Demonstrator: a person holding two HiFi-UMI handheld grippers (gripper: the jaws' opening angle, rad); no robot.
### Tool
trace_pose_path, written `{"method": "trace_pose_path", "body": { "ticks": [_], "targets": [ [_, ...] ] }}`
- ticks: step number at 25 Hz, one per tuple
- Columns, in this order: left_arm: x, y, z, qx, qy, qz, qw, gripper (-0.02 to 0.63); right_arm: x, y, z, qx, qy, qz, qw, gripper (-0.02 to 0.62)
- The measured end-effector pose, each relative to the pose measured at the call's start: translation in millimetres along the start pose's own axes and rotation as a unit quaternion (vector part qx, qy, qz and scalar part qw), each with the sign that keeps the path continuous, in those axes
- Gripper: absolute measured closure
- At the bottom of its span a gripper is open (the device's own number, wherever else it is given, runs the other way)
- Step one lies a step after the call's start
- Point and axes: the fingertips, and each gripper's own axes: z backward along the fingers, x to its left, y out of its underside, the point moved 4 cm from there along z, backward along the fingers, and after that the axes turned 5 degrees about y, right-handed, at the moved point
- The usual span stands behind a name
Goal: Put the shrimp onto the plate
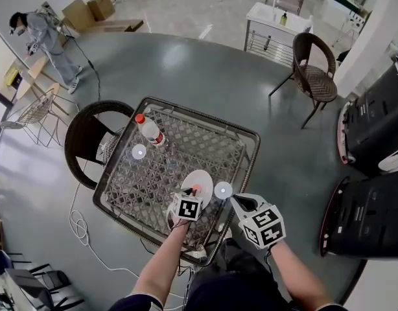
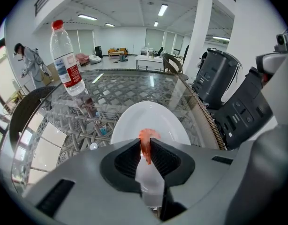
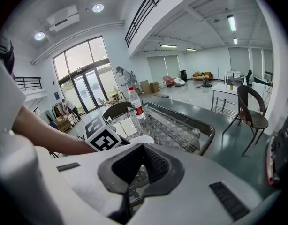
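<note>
- The left gripper (image 2: 145, 146) is seen clamped on the shrimp (image 2: 147, 136). The orange body is pinched between the two dark pads, and its curled end pokes out past the jaw tips.
- The white plate (image 2: 155, 114) is spotted directly ahead of and beneath those jaws. The shrimp is held over the plate's near part, but whether it touches the plate cannot be told.
- In the head view the same is confirmed: an orange spot is seen at the tips of the left gripper, over the plate.
- A water bottle (image 2: 66, 62) with a red cap is found upright, well beyond the left jaws and off to their left. It stands on the glass-topped table (image 2: 209, 121) with the woven rim.
- The right gripper (image 3: 142, 159) is seen with its jaws pressed tip to tip, and nothing is held between them.
- Past the right jaws the table's woven rim is made out, with the bottle far ahead and slightly left. The left gripper is seen close by on their left.
- A small round white disc (image 1: 223, 190) is noted on the glass just ahead of the right jaws.
</note>
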Motion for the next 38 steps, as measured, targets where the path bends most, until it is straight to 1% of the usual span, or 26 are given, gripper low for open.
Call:
{"method": "trace_pose_path", "body": {
  "ticks": [4, 8, 10, 13, 14, 15, 17, 20, 23, 26, 29, 30, 34, 38],
  "targets": [
    [-2.4, 0.6, -0.4, 0.000, 0.016, 0.006, 0.9999, 0.538, 3.1, 0.6, 1.7, -0.002, 0.001, -0.005, 1.000, 0.591],
    [-1.8, 1.4, 8.9, -0.014, 0.017, 0.002, 0.9997, 0.535, 8.8, -2.3, 4.6, -0.009, 0.005, -0.007, 1.000, 0.591],
    [1.7, 3.6, 16.4, -0.019, 0.010, 0.002, 0.9998, 0.535, 12.8, -4.2, 6.1, -0.013, 0.005, -0.008, 1.000, 0.591],
    [9.7, 3.2, 37.3, -0.040, -0.009, 0.010, 0.9991, 0.535, 19.6, -8.2, 9.8, -0.021, 0.005, -0.006, 1.000, 0.591],
    [11.1, 2.6, 46.7, -0.050, -0.009, 0.015, 0.9986, 0.535, 22.4, -11.1, 11.7, -0.028, 0.002, -0.006, 1.000, 0.591],
    [10.4, 0.6, 57.1, -0.063, -0.002, 0.018, 0.9978, 0.537, 25.5, -14.9, 14.1, -0.038, -0.002, -0.008, 0.999, 0.591],
    [2.0, -6.7, 79.5, -0.095, 0.035, 0.012, 0.9948, 0.537, 31.1, -25.0, 19.9, -0.067, -0.012, -0.016, 0.998, 0.591],
    [-14.5, -21.0, 117.0, -0.150, 0.090, -0.001, 0.9846, 0.538, 38.9, -42.3, 28.0, -0.107, -0.020, -0.026, 0.994, 0.591],
    [-28.5, -34.9, 155.3, -0.201, 0.118, -0.014, 0.9724, 0.538, 50.9, -61.3, 35.9, -0.138, -0.023, -0.007, 0.990, 0.591],
    [-41.3, -46.6, 188.0, -0.238, 0.131, -0.036, 0.9618, 0.540, 64.9, -81.3, 45.3, -0.172, -0.029, 0.027, 0.984, 0.591],
    [-49.8, -55.2, 220.5, -0.276, 0.136, -0.046, 0.9503, 0.552, 79.4, -99.5, 56.7, -0.204, -0.035, 0.045, 0.977, 0.591],
    [-52.0, -57.1, 231.3, -0.289, 0.137, -0.048, 0.9463, 0.589, 84.2, -105.1, 61.0, -0.213, -0.037, 0.049, 0.975, 0.591],
    [-60.5, -63.5, 267.4, -0.332, 0.144, -0.055, 0.9307, 0.597, 98.7, -126.3, 79.9, -0.254, -0.045, 0.058, 0.965, 0.591],
    [-67.8, -67.9, 299.1, -0.369, 0.154, -0.053, 0.9150, 0.597, 107.6, -140.8, 95.0, -0.282, -0.050, 0.059, 0.956, 0.591]
  ]
}}
